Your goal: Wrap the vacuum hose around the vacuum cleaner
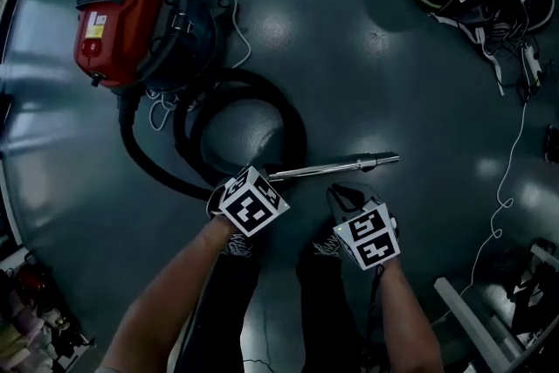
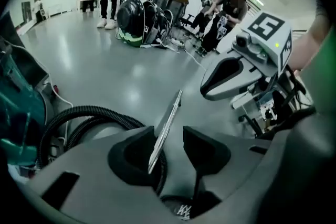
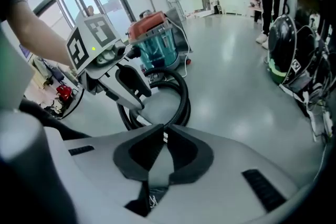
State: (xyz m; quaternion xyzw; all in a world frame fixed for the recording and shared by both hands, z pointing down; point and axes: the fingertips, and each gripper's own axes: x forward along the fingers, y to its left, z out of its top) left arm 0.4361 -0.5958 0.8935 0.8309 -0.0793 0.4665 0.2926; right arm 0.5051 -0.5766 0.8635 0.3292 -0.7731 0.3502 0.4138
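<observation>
Left gripper (image 2: 169,134): jaws half apart, wand (image 1: 336,165) showing in the gap close to 1 pad, other pad clear of it, so loose, not clamped. Right gripper (image 3: 164,131): jaws pinched nearly together on nothing, empty. Hose (image 3: 185,98) looped on floor (image 1: 367,83) just beside vacuum (image 1: 118,13), 1 end running to vacuum's base, other end meeting wand under left gripper; wand stretching off to the right in head view, well apart from vacuum. No hose wound on vacuum yet. Step, as judged: very start, reaching for hose end of wand. Next, probably needed: firm clamp on wand or hose near their joint, right gripper reopened for a 2nd hold further along hose, then hose led round vacuum body turn by turn without kinking it or tipping vacuum. Pose: left forearm (image 1: 166,301) and right forearm (image 1: 406,310) in from bottom edge of head view, grippers side by side, both tipped steeply down, left over wand-hose joint, right just below wand's middle in that view
</observation>
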